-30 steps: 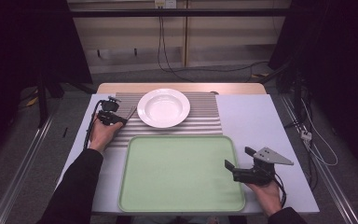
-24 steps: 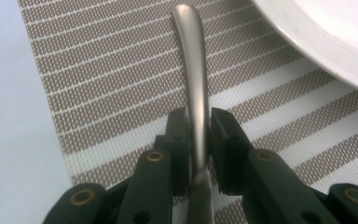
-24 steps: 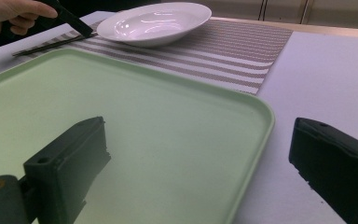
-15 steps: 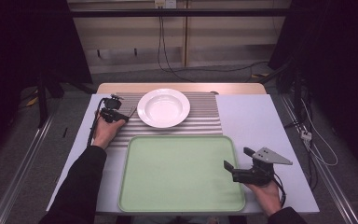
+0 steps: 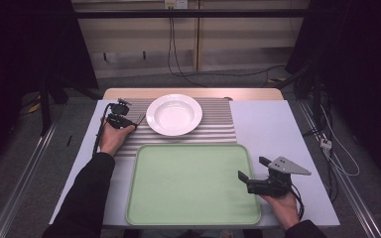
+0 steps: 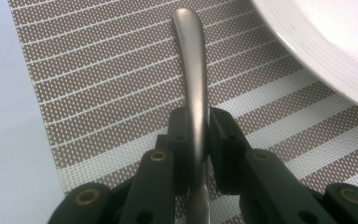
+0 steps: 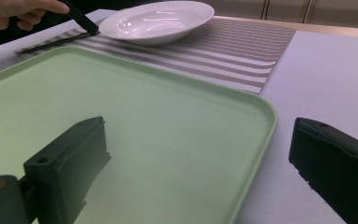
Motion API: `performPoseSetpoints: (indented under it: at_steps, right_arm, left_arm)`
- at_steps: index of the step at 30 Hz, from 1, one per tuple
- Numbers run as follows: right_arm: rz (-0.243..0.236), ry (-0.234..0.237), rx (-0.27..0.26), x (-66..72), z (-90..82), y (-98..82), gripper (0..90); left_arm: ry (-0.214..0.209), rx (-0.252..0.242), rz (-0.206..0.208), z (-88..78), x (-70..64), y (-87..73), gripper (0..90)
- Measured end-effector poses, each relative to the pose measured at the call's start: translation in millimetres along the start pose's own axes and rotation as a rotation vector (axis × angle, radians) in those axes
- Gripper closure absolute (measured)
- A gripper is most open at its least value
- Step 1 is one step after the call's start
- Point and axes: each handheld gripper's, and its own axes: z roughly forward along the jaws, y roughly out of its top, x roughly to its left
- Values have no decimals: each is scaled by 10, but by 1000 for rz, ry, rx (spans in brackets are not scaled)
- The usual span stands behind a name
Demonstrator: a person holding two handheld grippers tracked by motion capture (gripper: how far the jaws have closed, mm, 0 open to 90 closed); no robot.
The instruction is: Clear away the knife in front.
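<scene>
The left claw (image 6: 196,135) is closed on a handle (image 6: 193,70), its two jaws pressing the sides of it. The handle is a slim piece of cutlery in dull grey metal, smooth, with a rounded end; which kind of cutlery it is I cannot tell, because the other end is hidden under the claw. It sticks out forward from between the jaws, over the striped mat (image 6: 98,79), and its tip is near the rim of the plate (image 6: 335,51) but apart from it. In the high view the left claw (image 5: 138,120) is at the left edge of the mat, just beside the plate (image 5: 174,115). The right claw (image 5: 254,170) is open with nothing between its jaws, at the right rim of the tray (image 5: 193,183). On the table (image 5: 273,124) there are one handle, one white plate, one mat and one green tray.
</scene>
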Motion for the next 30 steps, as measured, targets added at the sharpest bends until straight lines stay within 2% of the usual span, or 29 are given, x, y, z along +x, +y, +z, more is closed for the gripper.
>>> performPoseSetpoints:
  at_steps: [8,18,21,28,30]
  right_arm:
    - [-1,-2,11,3,11,-2,43]
    - [-2,-3,11,2,8,-2,43]
    - [-1,-2,12,3,8,-2,43]
    - [-1,2,8,2,13,-1,43]
    - [-1,2,8,2,13,0,43]
  left_arm:
    - [15,0,35,-1,-22,4,799]
    - [3,0,20,-17,-9,-8,800]
    - [0,6,33,-32,-8,-13,799]
    - [8,-8,26,-93,-12,-9,799]
    - [-1,-6,30,-115,-12,-9,799]
